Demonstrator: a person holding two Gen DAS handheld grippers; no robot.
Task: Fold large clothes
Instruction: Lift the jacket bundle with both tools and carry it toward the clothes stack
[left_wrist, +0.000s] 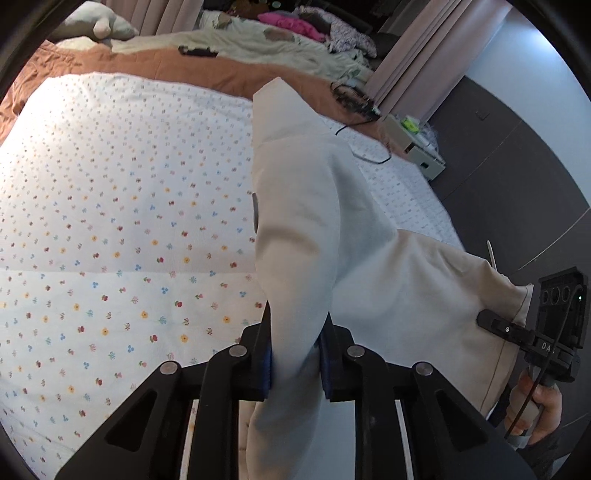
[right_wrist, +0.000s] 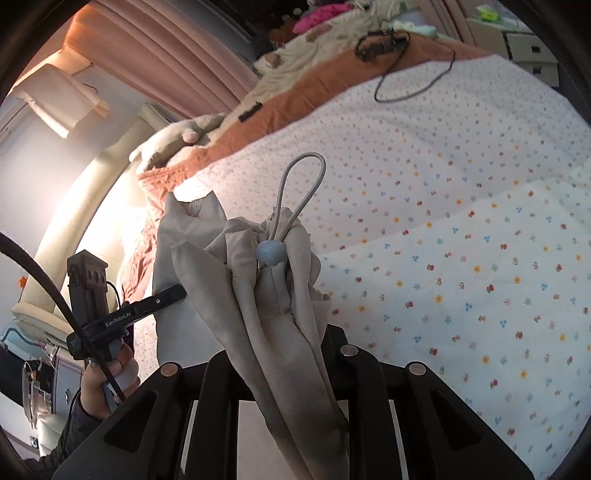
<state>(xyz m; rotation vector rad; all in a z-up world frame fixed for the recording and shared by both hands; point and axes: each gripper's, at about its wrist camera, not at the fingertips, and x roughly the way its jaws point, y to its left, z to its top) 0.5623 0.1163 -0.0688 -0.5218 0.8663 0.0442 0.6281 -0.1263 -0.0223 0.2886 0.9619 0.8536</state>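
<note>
Left tongs (left_wrist: 297, 354) pinching beige garment (left_wrist: 306, 206); right tongs (right_wrist: 295, 354) pinching bunched edge near cord toggle (right_wrist: 270, 253). Garment hanging above floral bedspread (left_wrist: 110, 221). Draw apart to tension cloth, then lower flat onto bed

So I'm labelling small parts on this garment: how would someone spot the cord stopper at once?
Start at the floral bedspread and find the beige garment bunched up in the right hand-held gripper. At the top of the bunch sits the cord stopper. It is a small round pale-blue bead with a grey drawstring loop rising from it, the only blue piece on the beige cloth.
</note>
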